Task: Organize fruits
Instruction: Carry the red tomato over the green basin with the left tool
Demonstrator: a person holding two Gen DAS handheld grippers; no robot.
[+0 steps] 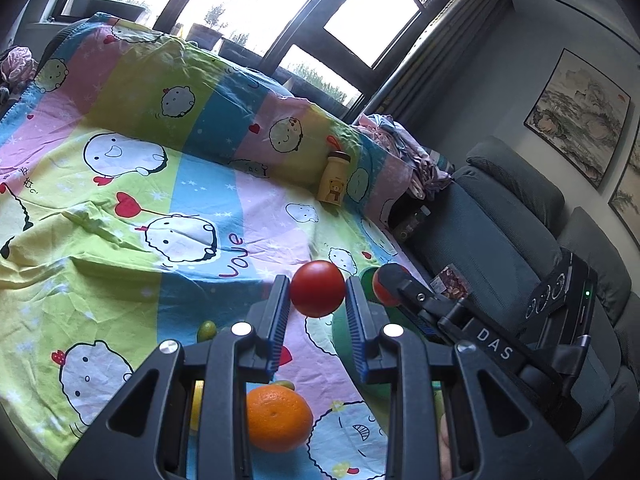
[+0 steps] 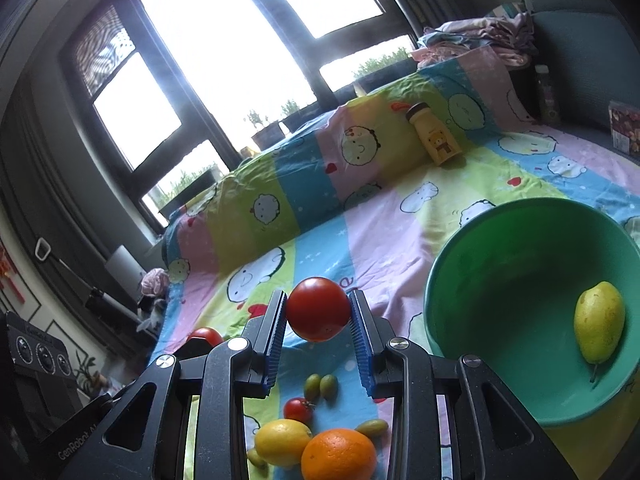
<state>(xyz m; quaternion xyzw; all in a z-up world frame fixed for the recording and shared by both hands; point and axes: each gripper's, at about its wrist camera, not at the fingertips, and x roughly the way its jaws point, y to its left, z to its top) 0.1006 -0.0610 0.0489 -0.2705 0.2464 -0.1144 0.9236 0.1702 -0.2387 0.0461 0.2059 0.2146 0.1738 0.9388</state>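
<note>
My left gripper [image 1: 317, 295] is shut on a red tomato [image 1: 317, 294], held above the cartoon-print sheet. My right gripper [image 2: 318, 310] is shut on another red tomato [image 2: 318, 309]; it also shows at the right in the left wrist view [image 1: 386, 288]. A green bowl [image 2: 480, 248] lies to the right of my right gripper with a yellow pear [image 2: 599, 322] inside. Below on the sheet lie an orange [image 2: 339, 456], a lemon [image 2: 282, 442], a small tomato [image 2: 298, 409] and several green olives [image 2: 320, 386]. The orange [image 1: 278, 418] shows under my left gripper.
A yellow bear-print bottle [image 2: 434, 136] leans on the covered pillow at the back. A grey sofa [image 1: 500, 240] with a snack packet [image 1: 450, 282] stands to the right. Crumpled clothes [image 2: 480, 38] lie at the bed's far corner. Windows stand behind the bed.
</note>
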